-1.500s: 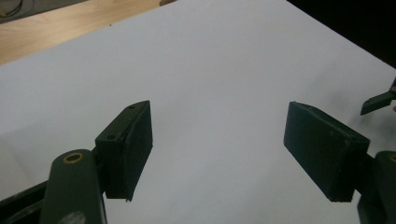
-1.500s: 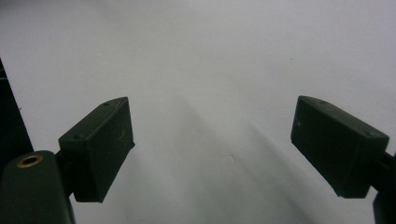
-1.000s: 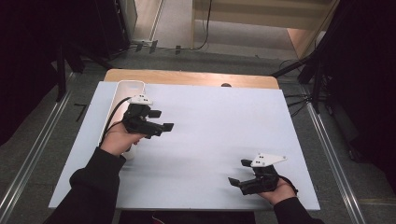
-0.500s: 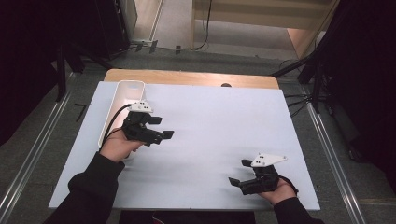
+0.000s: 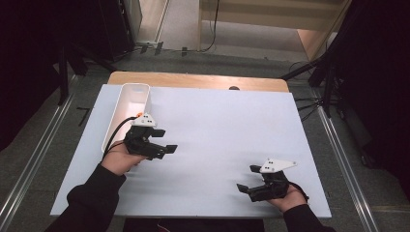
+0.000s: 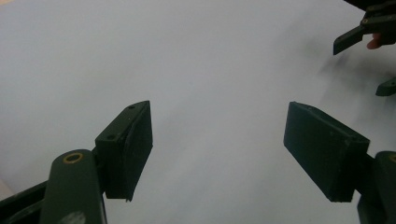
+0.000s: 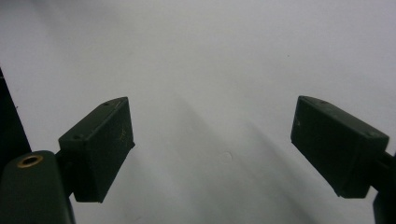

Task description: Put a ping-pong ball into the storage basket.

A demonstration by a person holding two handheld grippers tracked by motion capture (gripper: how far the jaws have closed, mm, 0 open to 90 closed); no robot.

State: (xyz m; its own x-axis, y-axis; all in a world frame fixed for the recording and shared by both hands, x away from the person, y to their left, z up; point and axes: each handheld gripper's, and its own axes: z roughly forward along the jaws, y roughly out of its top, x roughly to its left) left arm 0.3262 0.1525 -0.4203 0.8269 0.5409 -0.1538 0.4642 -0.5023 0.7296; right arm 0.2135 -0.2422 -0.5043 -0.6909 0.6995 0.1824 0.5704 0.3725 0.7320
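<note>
white tray [image 5: 126, 113] lying lengthwise along the left edge of the pale table [image 5: 222, 130], its far end near the wooden strip [image 5: 193, 80]. left gripper [image 5: 162, 140] just beside the tray's near right wall, jaws spread wide, pinching nothing; same wide gap in the left gripper view [image 6: 219, 144], bare table between the pads. right gripper [image 5: 247, 180] well apart from the tray, toward the near right corner, jaws also spread and empty; again nothing but table surface between the pads in the right gripper view [image 7: 212, 149].

probably thin moulded plastic: light, fairly stiff, smooth and a bit slippery, likely to skid on the table if nudged. best taken by pinching the upright right wall near the middle of its length, one pad inside, one outside; a grip at one end would likely let the long body swing or tip. contents of the tray not discernible.
</note>
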